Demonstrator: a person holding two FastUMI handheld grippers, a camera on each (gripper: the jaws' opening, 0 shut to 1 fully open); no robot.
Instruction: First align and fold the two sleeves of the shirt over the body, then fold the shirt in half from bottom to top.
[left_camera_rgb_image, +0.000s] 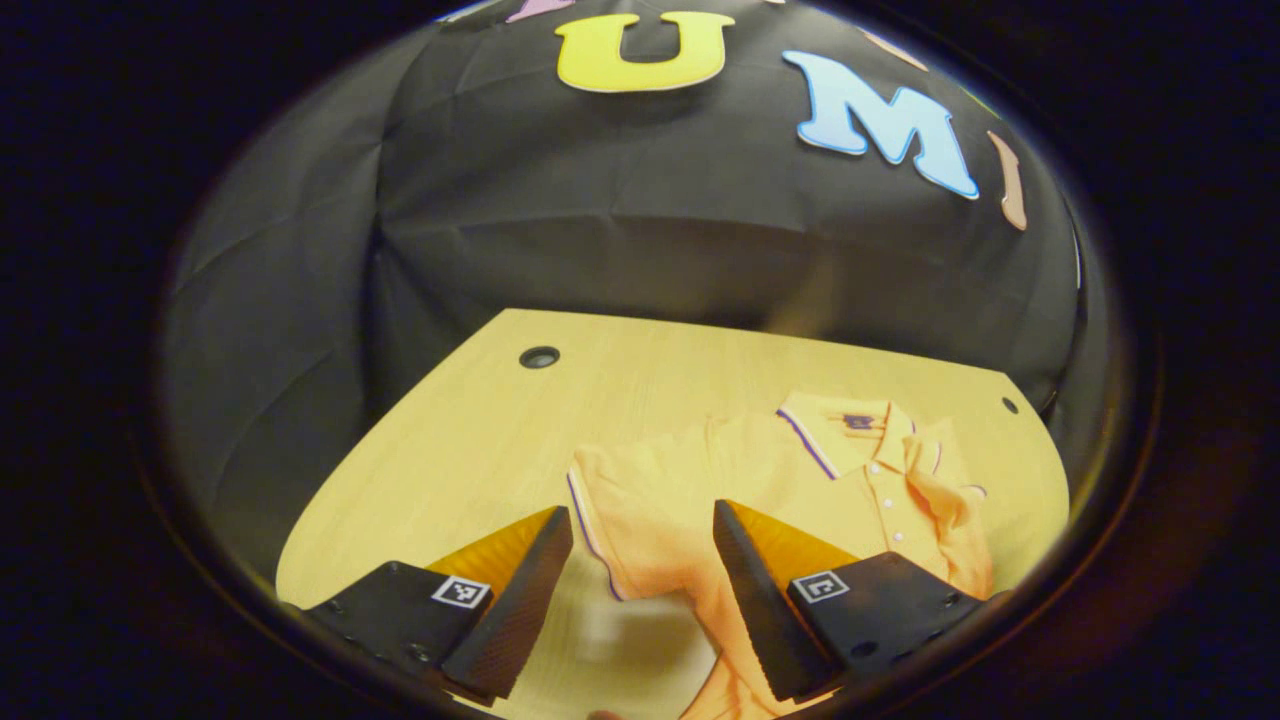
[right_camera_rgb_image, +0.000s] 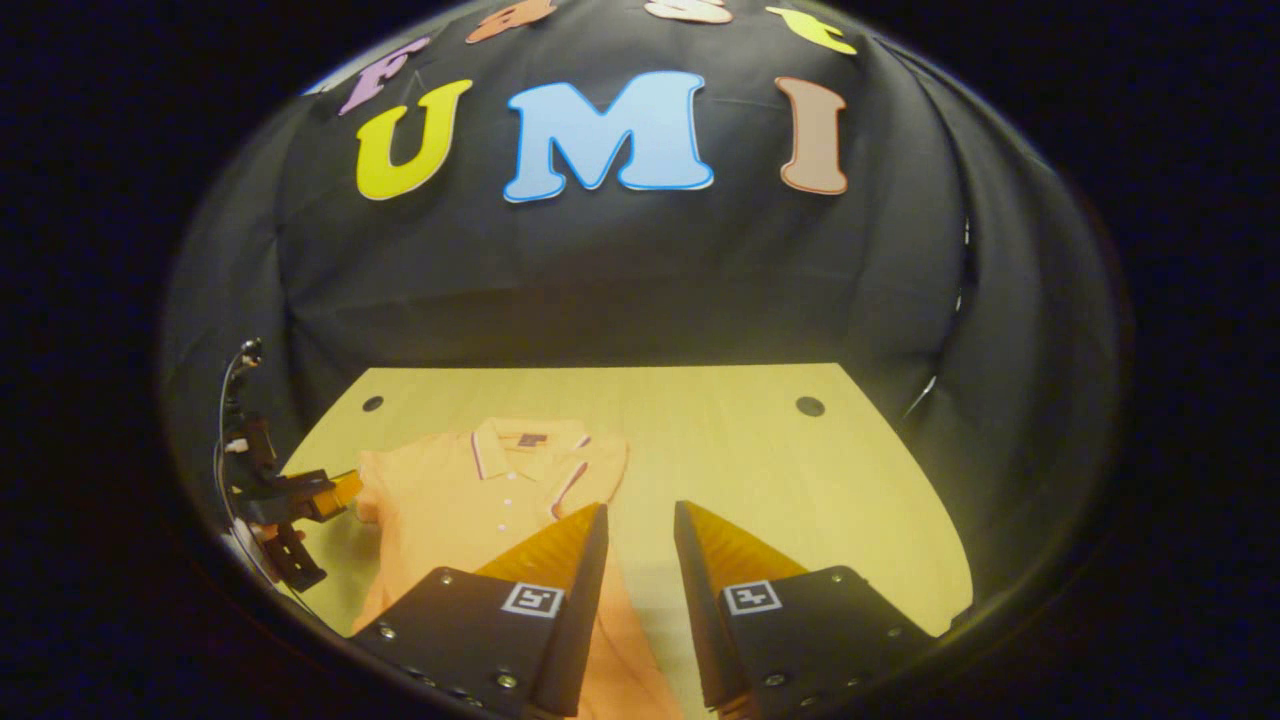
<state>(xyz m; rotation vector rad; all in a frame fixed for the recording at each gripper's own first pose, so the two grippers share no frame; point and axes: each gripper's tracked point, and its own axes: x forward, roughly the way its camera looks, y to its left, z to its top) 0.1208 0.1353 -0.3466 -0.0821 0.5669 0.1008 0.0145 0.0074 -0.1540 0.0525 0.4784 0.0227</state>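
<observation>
In the left gripper view the left gripper hangs over the wooden table, jaws spread wide and holding nothing; the orange shirt lies from centre toward 4 o'clock, its striped left sleeve between the fingers, collar at 2 o'clock. In the right gripper view the right gripper has its jaws parted, empty, the shirt lying toward 9 o'clock. The dark collar label is too small to read.

Recording booth, not a lived-in room. Creased black cloth wall closes in back and both sides. Pale wooden table with round cable holes, evenly lit from above.
</observation>
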